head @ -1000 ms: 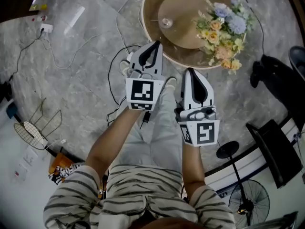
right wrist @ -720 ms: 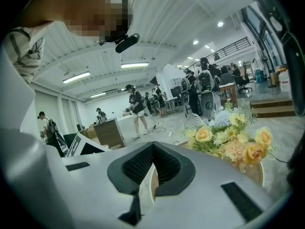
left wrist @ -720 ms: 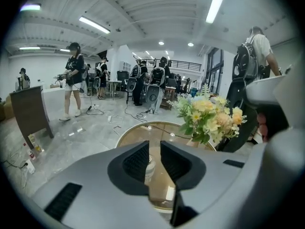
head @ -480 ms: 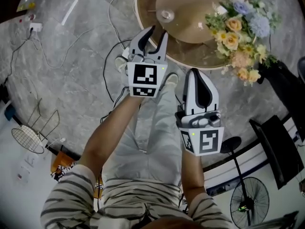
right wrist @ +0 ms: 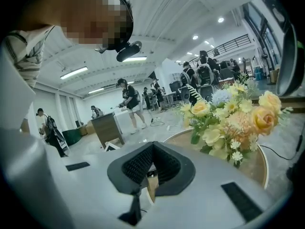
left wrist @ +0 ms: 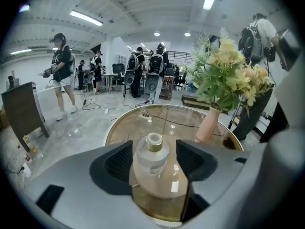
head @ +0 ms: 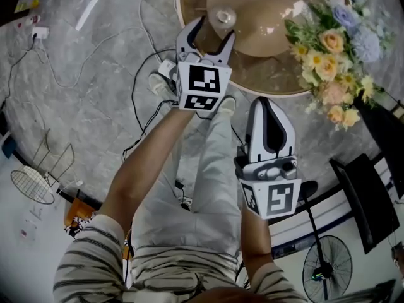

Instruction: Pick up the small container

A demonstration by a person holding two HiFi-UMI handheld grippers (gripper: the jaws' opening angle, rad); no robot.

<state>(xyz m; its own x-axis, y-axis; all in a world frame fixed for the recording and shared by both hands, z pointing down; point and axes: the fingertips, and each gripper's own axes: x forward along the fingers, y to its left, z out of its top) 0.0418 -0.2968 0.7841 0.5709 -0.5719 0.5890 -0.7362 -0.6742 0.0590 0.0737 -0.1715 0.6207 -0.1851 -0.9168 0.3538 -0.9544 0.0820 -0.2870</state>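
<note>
Had just spread the left gripper wide around, not yet on, the small container by the tabletop's near edge; likely needed centring, then a gentle squeeze. Held the right gripper closed and empty, aside.

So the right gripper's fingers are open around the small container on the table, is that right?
No, it is the left gripper, whose fingers have just been opening around the small container on the table; the left gripper view shows it.

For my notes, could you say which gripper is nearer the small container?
Left: the left gripper, jaws just opening, straddles the small container; the right gripper hangs short of the table.
</note>
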